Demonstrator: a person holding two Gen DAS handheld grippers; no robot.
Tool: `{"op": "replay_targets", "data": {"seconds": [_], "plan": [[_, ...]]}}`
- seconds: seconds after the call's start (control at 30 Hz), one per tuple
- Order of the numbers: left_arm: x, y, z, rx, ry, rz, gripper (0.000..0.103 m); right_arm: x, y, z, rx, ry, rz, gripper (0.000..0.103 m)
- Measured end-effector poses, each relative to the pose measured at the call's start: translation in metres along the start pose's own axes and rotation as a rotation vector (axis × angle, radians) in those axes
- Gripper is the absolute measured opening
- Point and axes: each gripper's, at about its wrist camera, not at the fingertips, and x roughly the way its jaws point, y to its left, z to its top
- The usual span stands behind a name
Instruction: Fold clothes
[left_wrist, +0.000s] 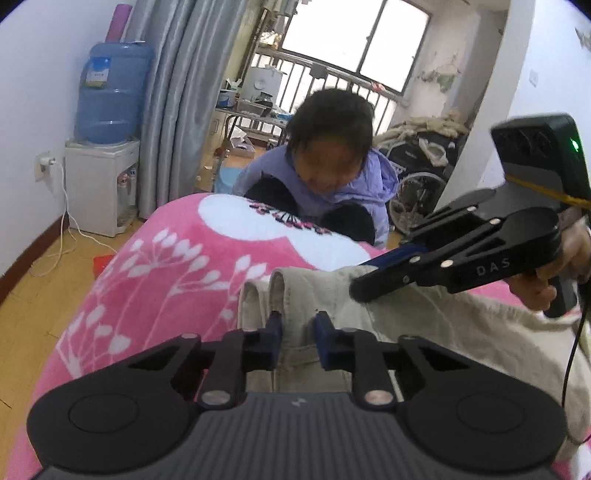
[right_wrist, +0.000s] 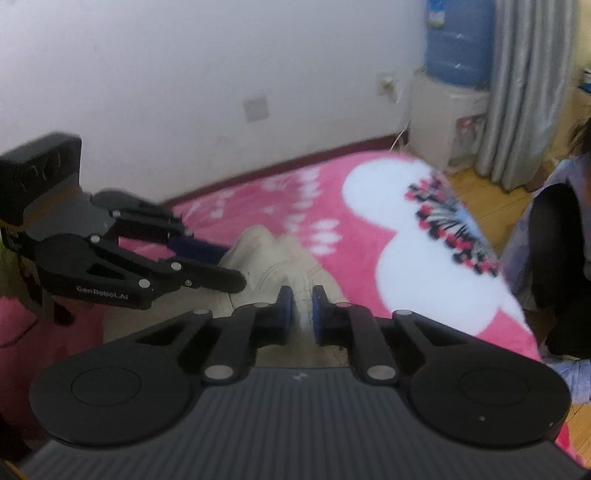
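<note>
Two grippers work one beige garment spread on my pink blanket: from the left wrist, my left gripper stands narrowly parted over its folded edge to steady it, while from the right wrist, my right gripper pinches a raised ridge of cloth to carry the fold.

The pink blanket looked fleecy and soft; the beige trousers were matt woven cloth; the grippers were matt black plastic.
</note>
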Motion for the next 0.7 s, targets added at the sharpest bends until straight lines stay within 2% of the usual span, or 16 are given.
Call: {"op": "replay_targets", "data": {"seconds": [0.17,0.3,0.4,0.5,0.57,0.63,0.7], "plan": [[0.005,0.005,0.007,-0.019,-0.031,-0.001,0.012,0.003,-0.006,0.001,0.032,-0.034,-0.031,0.009],[0.010,0.016,0.006,-0.052,-0.015,0.017,0.011,0.018,-0.008,-0.001,0.023,-0.025,-0.035,0.009],[0.011,0.016,0.004,-0.035,-0.006,0.038,0.011,0.028,-0.010,-0.005,0.024,-0.017,-0.041,0.009],[0.010,0.016,0.003,-0.028,-0.001,0.067,0.019,0.034,-0.007,-0.009,0.005,-0.013,-0.066,0.010],[0.006,0.016,0.004,-0.037,-0.012,0.099,0.028,0.036,-0.007,-0.010,0.021,-0.022,-0.075,0.015],[-0.001,0.016,0.007,-0.044,-0.026,0.125,0.028,0.031,-0.012,-0.009,0.073,-0.047,-0.063,0.018],[-0.007,0.015,0.010,-0.038,-0.039,0.147,0.030,0.017,-0.023,-0.009,0.173,-0.105,-0.052,0.027]]}}
